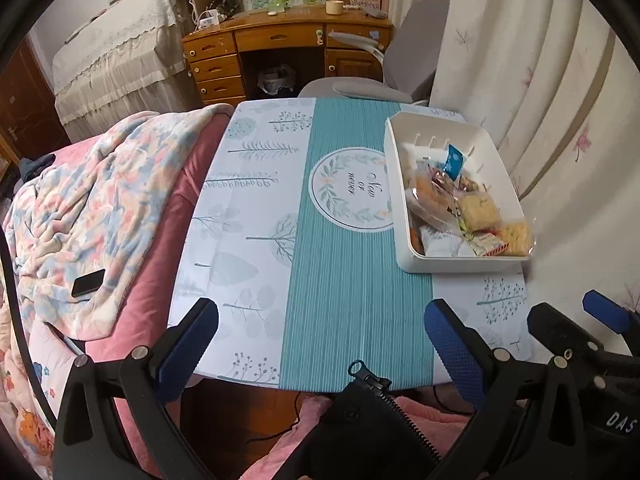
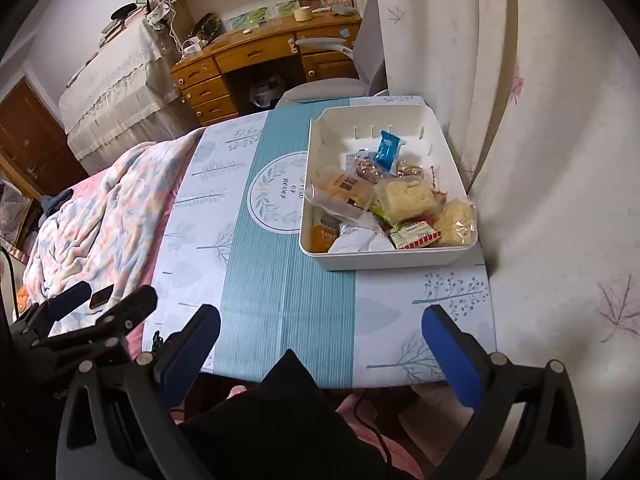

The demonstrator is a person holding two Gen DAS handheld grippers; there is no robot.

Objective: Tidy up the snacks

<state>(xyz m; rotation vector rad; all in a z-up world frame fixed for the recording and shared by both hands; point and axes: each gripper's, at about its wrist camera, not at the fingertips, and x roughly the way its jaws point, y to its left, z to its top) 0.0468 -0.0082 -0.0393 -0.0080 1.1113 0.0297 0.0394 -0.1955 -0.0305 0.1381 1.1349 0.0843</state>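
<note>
A white plastic bin (image 1: 416,258) (image 2: 352,260) stands on the right side of the table, near the wall. It holds several wrapped snacks: a blue packet (image 2: 389,149) (image 1: 454,160), pale cakes in clear wrap (image 2: 408,196) (image 1: 478,210), a bread pack (image 2: 340,188) and a red-and-white packet (image 2: 418,237). My left gripper (image 1: 320,344) is open and empty over the table's near edge. My right gripper (image 2: 320,344) is open and empty there too. Each gripper also shows at the edge of the other's view.
The table (image 1: 352,300) has a teal and white cloth. A bed with a floral blanket (image 1: 100,208) and a black phone (image 1: 88,282) lies to the left. A wooden desk (image 1: 280,52) and a grey chair (image 1: 400,76) stand beyond. A curtain (image 1: 520,100) hangs at right.
</note>
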